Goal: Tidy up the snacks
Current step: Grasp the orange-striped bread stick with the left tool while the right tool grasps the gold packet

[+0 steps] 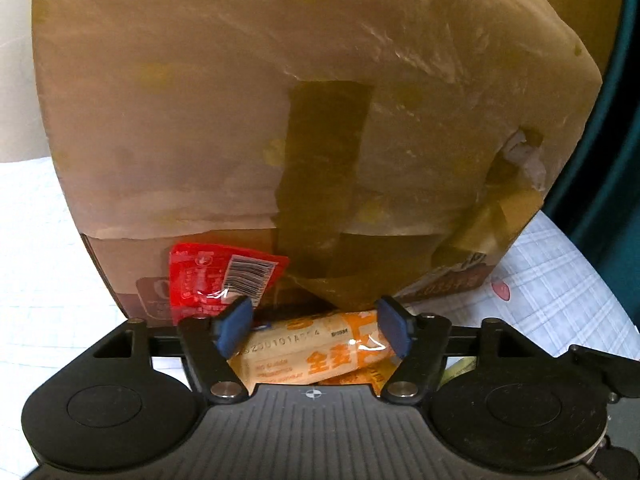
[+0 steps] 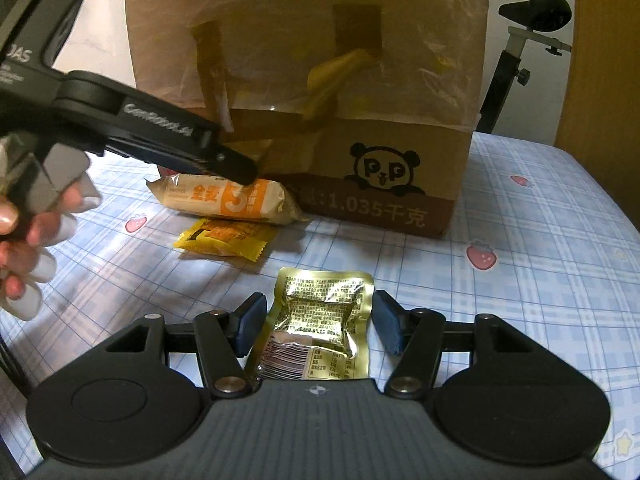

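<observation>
Brown cardboard box (image 2: 360,128), partly wrapped in paper and tape, stands on the checked strawberry-print tabletop (image 2: 540,248). Against its base lies an orange-and-white snack bar (image 1: 312,354); the left tool (image 1: 314,326) straddles it with jaws apart, the pads not pressing. A red packet (image 1: 208,280) leans on the box just beyond the left finger. A small yellow packet (image 2: 226,242) lies near the bar. The gold foil pouch (image 2: 320,324) lies flat between the right tool's (image 2: 316,326) spread fingers, untouched by either pad.
</observation>
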A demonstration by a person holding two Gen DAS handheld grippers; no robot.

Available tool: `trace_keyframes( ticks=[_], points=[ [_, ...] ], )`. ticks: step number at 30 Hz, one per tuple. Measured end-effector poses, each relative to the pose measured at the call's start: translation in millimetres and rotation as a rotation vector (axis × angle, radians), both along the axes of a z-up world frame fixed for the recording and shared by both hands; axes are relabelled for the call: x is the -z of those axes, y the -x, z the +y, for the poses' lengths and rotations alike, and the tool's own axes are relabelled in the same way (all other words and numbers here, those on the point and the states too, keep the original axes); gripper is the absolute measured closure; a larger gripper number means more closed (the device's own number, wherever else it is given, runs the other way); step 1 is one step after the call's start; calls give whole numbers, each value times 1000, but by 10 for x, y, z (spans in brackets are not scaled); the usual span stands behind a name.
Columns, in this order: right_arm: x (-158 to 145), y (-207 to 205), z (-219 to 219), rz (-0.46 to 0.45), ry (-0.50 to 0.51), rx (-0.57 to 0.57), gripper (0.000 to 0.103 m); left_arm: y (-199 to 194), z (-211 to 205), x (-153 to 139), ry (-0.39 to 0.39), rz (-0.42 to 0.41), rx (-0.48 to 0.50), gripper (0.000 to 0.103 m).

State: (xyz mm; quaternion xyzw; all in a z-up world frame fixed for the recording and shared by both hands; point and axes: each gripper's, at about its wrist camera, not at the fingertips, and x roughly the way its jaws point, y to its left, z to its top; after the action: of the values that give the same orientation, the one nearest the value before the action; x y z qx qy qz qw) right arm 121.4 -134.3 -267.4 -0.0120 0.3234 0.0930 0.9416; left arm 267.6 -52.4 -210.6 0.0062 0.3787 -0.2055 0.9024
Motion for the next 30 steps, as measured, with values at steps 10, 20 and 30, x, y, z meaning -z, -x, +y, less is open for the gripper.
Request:
trace_keyframes(
  ticks=[10, 20, 30],
  points=[
    [-9, 3, 7, 0, -2, 1, 42, 333, 100, 191, -1, 78, 86, 36],
    [-9, 2, 12, 0, 4, 0, 42, 842, 229, 239, 85, 128, 71, 40],
    [-4, 4, 1, 0, 3, -3, 42, 561, 331, 137, 139, 111, -47, 41]
  ],
)
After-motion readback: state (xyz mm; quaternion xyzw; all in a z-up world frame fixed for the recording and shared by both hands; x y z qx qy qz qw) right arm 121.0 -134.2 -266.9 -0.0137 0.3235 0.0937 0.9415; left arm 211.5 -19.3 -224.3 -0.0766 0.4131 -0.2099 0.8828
